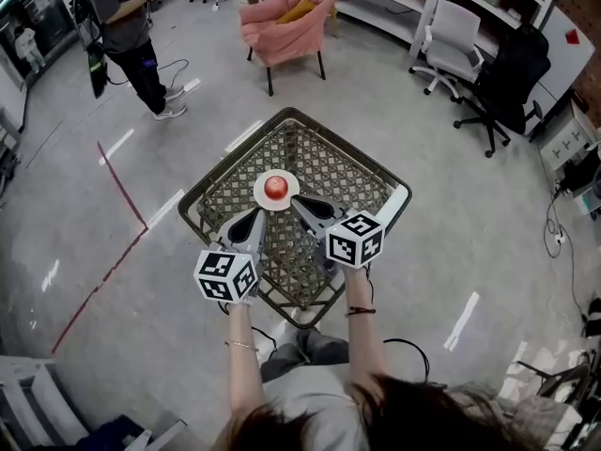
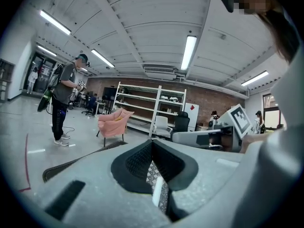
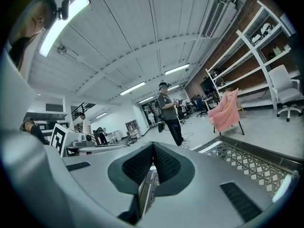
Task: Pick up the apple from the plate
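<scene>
Apple [image 1: 275, 187], red and round, sits in the centre of a small white plate [image 1: 260, 198]. The plate rests near the middle of a mesh table [image 1: 343, 163], slightly toward its far-left edge. Nothing is gripping the fruit.

A person stands at the table's near corner with a tool in each hand. The left gripper [image 1: 257, 213] has its jaws pressed together with nothing between them. Its tip comes up to the plate's near-left rim. In its own view the dark pads [image 2: 142, 158] meet at the tip, and only lattice shows through the slit lower down.

The right gripper [image 1: 299, 202] is likewise closed and empty, its pads [image 3: 164, 161] meeting at the front, and its tip lies by the plate's near-right rim. From the head view I cannot tell whether either tip actually touches the plate. Both tools reach out over the near half of the table, converging toward the plate. Their marker cubes, left cube [image 1: 225, 275] and right cube [image 1: 355, 239], hang over the near edges.

Beyond the table's far corner stands a pink chair [image 1: 286, 17]. Another person [image 1: 127, 36] stands well off to the far left on the grey floor [image 1: 470, 242], and a white office chair [image 1: 446, 45] and a black office chair [image 1: 507, 73] are at the far right.
</scene>
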### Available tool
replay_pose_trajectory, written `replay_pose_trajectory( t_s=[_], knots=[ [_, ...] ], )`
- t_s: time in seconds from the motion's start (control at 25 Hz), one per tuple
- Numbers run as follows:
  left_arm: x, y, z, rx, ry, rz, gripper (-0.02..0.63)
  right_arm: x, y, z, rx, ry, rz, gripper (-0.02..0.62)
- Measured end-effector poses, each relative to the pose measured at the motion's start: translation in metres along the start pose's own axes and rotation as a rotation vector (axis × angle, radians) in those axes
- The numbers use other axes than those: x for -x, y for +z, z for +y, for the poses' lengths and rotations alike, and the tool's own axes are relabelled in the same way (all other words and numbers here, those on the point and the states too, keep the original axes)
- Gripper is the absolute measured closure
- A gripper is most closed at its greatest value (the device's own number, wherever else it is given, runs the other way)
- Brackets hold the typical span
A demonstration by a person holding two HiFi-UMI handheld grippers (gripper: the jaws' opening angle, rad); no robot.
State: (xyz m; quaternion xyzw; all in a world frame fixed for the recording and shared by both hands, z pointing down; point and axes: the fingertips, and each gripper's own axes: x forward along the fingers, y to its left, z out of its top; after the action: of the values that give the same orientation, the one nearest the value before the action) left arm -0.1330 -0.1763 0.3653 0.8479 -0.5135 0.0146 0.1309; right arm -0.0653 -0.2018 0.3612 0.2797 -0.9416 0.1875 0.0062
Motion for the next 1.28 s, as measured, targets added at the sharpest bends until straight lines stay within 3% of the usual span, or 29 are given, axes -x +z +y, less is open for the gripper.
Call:
replay_pose_trajectory(
  t_s=[0.24,0.68,0.88,1.28],
  knots=[
    [-0.014,-0.004,0.015,-0.003,0.048,-0.009,0.595,-0.017,-0.005,-0.015,-0.018,0.017,0.014,0.586],
    [-0.050,-0.022,0.048,-0.009,0.065,0.015,0.595,-0.055,-0.020,-0.046,-0.039,0.014,0.061,0.586],
    [-0.078,-0.037,0.067,0.007,0.017,0.015,0.595,-0.075,-0.037,-0.075,-0.035,0.011,0.081,0.586],
    [-0.106,-0.082,0.091,-0.002,-0.034,0.108,0.595,-0.090,-0.075,-0.100,-0.045,0.023,0.124,0.586]
  ],
)
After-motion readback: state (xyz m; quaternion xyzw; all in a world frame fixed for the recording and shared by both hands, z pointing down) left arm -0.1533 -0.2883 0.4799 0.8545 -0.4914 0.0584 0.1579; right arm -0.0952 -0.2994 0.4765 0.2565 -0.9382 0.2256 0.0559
